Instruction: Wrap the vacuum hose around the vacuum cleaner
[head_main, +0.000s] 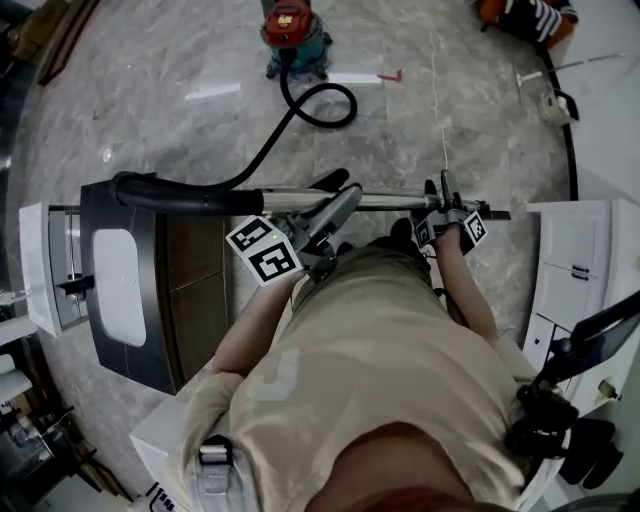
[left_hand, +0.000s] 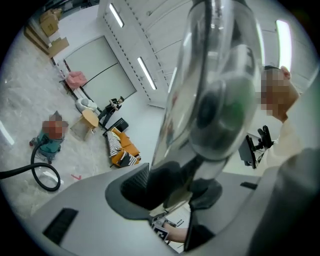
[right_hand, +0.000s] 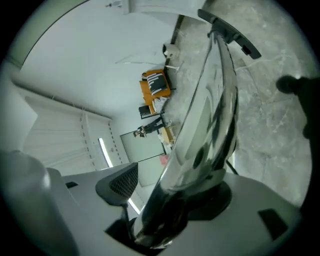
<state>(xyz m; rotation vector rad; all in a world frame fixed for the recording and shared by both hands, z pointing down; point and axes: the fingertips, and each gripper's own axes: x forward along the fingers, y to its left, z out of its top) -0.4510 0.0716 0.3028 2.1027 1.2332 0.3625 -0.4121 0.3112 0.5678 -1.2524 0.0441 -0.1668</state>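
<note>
The vacuum cleaner (head_main: 293, 35), red on top and teal below, stands far off on the marble floor (head_main: 150, 110), well apart from the person. Its black hose (head_main: 300, 105) makes one loose loop on the floor just near of it and then runs nearer and left to a black handle (head_main: 180, 193). From that handle a shiny metal tube (head_main: 390, 201) stretches level to the right, in front of the person. The left gripper (head_main: 335, 205) pinches this tube, both pads pressed against it. The right gripper (head_main: 445, 200), further right along the tube, has its jaws spread wide: the tube lies against one pad (right_hand: 220, 195), with a clear gap to the other
</note>
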